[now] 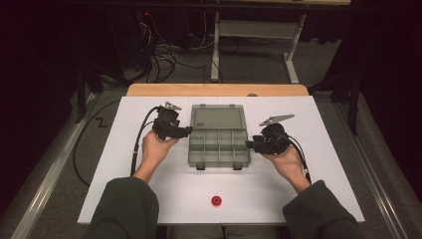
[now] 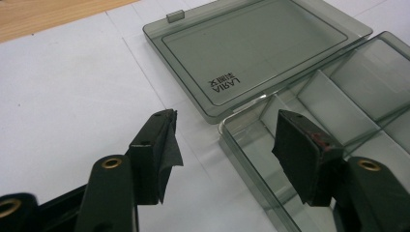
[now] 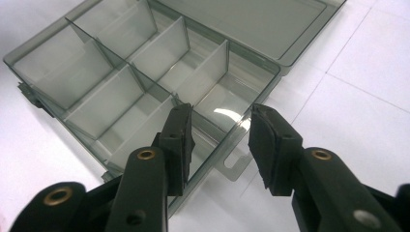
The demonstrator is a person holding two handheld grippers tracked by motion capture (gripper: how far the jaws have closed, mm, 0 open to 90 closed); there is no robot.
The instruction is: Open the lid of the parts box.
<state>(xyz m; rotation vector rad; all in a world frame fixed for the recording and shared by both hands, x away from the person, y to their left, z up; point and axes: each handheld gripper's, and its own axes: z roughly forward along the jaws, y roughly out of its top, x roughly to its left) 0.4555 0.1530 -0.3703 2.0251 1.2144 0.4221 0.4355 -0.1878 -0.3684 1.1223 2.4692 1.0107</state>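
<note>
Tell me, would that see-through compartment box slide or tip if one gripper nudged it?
The compartment box looks like thin, empty plastic, so probably light and stiff. Lying flat on the smooth white table with its lid open, it would likely slide rather than tip.

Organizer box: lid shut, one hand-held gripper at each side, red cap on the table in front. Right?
Not quite. The lid is open, lying flat behind the organizer box, as the high view shows. The left hand-held gripper, right hand-held gripper and red cap are as stated.
</note>
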